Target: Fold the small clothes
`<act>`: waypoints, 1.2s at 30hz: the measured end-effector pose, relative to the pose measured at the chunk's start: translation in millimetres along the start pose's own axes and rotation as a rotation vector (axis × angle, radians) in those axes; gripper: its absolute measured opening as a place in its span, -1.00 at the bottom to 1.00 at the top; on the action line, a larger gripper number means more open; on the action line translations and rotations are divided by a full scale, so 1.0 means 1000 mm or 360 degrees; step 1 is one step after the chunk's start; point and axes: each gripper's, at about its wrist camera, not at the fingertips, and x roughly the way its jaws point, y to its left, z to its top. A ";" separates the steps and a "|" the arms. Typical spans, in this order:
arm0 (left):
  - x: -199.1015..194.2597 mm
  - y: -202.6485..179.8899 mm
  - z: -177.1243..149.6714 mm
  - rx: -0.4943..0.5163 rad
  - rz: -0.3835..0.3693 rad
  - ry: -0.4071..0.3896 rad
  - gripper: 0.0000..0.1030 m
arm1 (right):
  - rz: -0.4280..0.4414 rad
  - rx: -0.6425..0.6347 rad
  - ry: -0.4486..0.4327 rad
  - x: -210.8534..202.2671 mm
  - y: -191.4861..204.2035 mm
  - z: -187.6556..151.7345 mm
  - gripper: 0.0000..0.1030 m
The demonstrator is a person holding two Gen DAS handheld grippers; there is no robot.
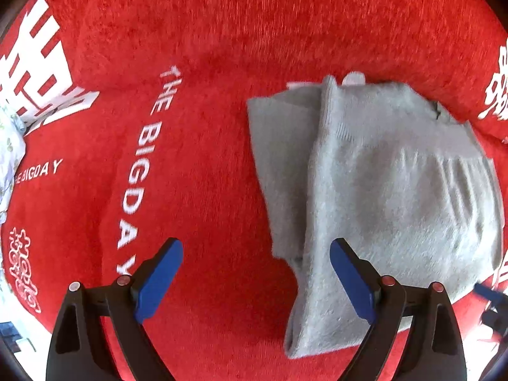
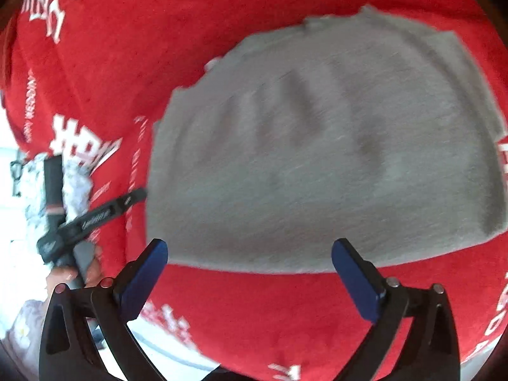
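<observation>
1. White "THE BIGDAY" lettering (image 1: 139, 171) runs across the fuzzy red cloth (image 1: 222, 47).
2. Folded grey knit garment (image 1: 381, 174) lies just ahead of both grippers.
3. Left gripper (image 1: 255, 281) and right gripper (image 2: 249, 277) both released, holding nothing.

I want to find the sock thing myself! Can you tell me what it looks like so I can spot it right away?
Look at the big red cloth with white letters that covers everything. On it lies a soft grey garment, folded over, near the open left gripper. It is the only plain grey thing there; all else nearby is red with white print.
</observation>
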 end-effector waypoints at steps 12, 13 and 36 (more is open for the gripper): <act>0.048 -0.003 0.043 -0.0003 0.0105 0.0019 0.84 | 0.0072 0.0068 0.0099 0.011 0.010 -0.014 1.00; 0.047 0.000 0.043 0.0000 0.0092 0.0010 0.84 | 0.0072 0.0077 0.0095 0.010 0.009 -0.014 1.00; 0.035 0.024 0.030 -0.0022 0.0023 0.0096 0.84 | 0.0424 0.0486 0.0135 0.036 -0.008 -0.036 1.00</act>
